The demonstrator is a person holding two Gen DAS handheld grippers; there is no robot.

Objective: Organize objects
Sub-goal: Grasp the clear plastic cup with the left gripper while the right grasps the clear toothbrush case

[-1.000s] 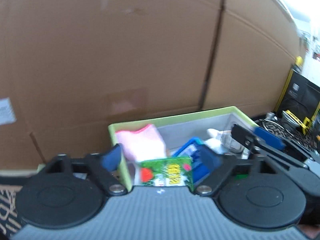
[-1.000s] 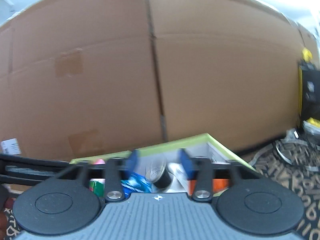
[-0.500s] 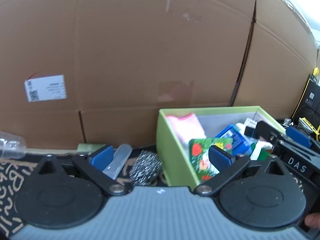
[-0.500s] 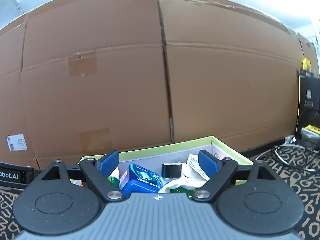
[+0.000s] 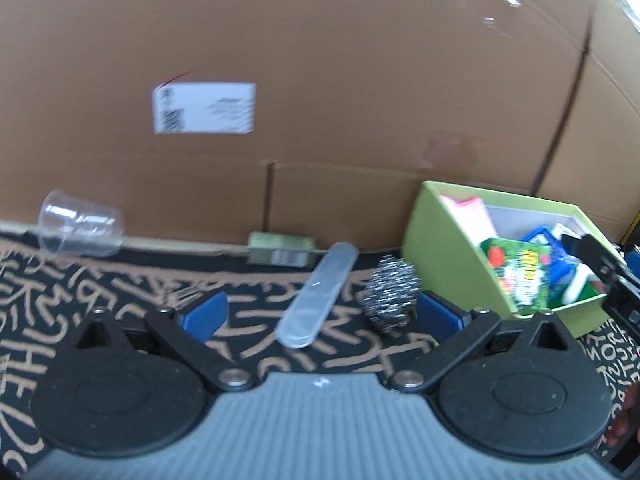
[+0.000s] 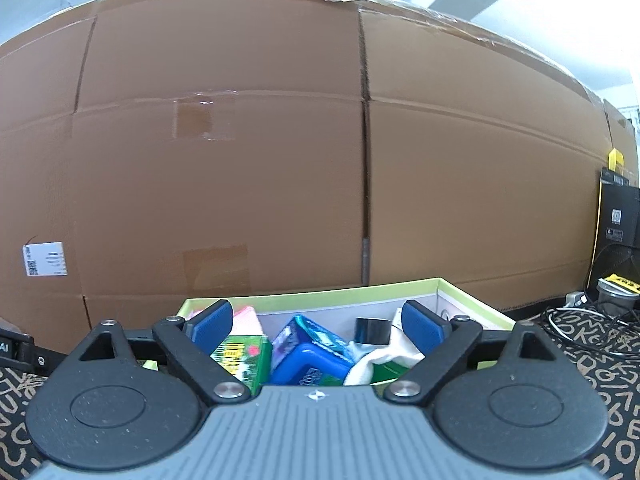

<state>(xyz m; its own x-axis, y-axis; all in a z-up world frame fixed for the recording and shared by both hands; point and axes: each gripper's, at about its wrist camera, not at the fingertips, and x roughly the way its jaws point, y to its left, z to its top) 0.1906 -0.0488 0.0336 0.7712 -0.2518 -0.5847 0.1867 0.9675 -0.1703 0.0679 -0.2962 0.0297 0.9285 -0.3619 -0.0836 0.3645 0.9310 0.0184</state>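
My right gripper [image 6: 316, 326] is opening, empty, above the green box [image 6: 472, 304]. My left gripper [image 5: 320, 316], released, must next close on the clear tube [image 5: 316, 300] at 12 o'clock.

Cardboard wall [image 6: 280, 160], seemingly patterned rug [image 5: 100, 292]

1. The white label [image 5: 204, 108] on the cardboard is smeared by motion, so the print is unreadable.
2. The green box [image 5: 452, 256] is packed, and most of what's inside is buried under other stuff.
3. The right claw [image 5: 608, 276] is chopped off by the left wrist view's edge.
4. The small olive packet [image 5: 280, 249]: text too tiny to read.
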